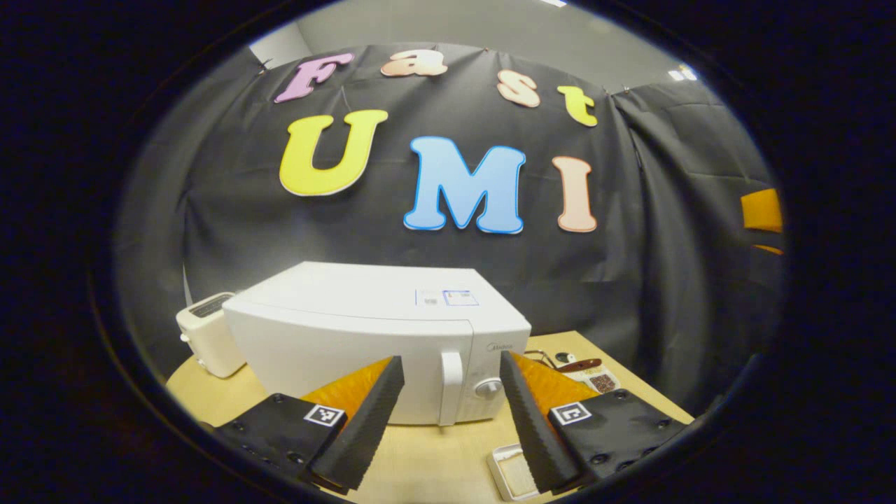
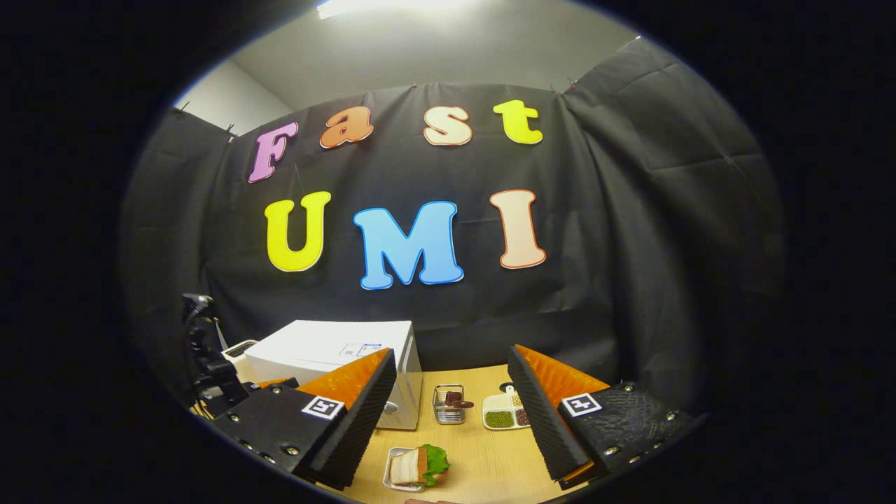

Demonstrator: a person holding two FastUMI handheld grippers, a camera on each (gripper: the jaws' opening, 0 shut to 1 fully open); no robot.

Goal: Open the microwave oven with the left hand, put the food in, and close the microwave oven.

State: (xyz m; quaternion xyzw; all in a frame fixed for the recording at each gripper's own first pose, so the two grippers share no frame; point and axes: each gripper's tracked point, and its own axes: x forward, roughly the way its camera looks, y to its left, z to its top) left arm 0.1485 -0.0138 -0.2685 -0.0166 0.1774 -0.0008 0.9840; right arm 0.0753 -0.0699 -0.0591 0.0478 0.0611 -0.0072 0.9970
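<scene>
The left gripper (image 1: pixel 448 413), jaws spread and empty, faces the closed white boxy microwave oven (image 1: pixel 371 336), its vertical door handle (image 1: pixel 450 387) at twelve o'clock, likely lined up for pulling. The right gripper (image 2: pixel 451 420), likewise spread, hovers with the sandwich on its small white tray (image 2: pixel 416 467) at six o'clock, ready for pickup.

Both views are evenly lit and sharp at the centre, with no motion blur. In the right gripper view, a ceiling light (image 2: pixel 364 7) at the top edge is overexposed. The white microwave (image 1: pixel 378 336) appears bright in the left gripper view, with mild glare on its top panel. Fisheye distortion bends the wall folds and the counter (image 1: pixel 427 455) edge toward the rim, where brightness falls off. Shadows beneath the microwave are soft and short.
</scene>
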